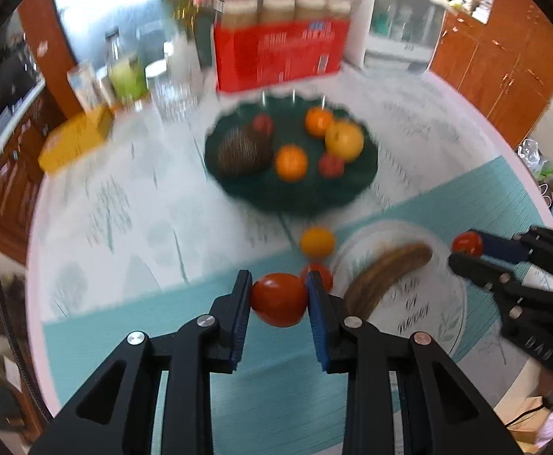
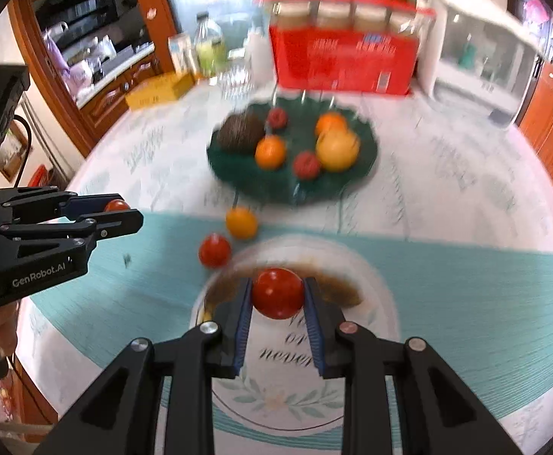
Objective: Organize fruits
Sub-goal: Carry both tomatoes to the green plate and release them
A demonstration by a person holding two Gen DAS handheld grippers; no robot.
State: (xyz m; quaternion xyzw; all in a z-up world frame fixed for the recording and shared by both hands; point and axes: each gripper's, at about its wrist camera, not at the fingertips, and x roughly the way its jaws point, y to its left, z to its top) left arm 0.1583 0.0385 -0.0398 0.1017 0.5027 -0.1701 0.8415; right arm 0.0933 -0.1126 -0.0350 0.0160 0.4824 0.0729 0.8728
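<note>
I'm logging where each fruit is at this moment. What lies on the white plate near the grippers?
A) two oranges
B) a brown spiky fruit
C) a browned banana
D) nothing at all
C: a browned banana lies on the white plate, while each gripper, left and right, is closed on a red fruit.

My left claw (image 1: 279, 297) grips a red tomato (image 1: 279, 299) over the teal mat (image 1: 124, 337). My right claw (image 1: 466, 252), at far right, pinches another tomato (image 1: 467, 244) beside the white plate (image 1: 428, 314) with its brown banana (image 1: 386, 271). Green dish (image 1: 291, 193) of fruit beyond, blurred.
</note>
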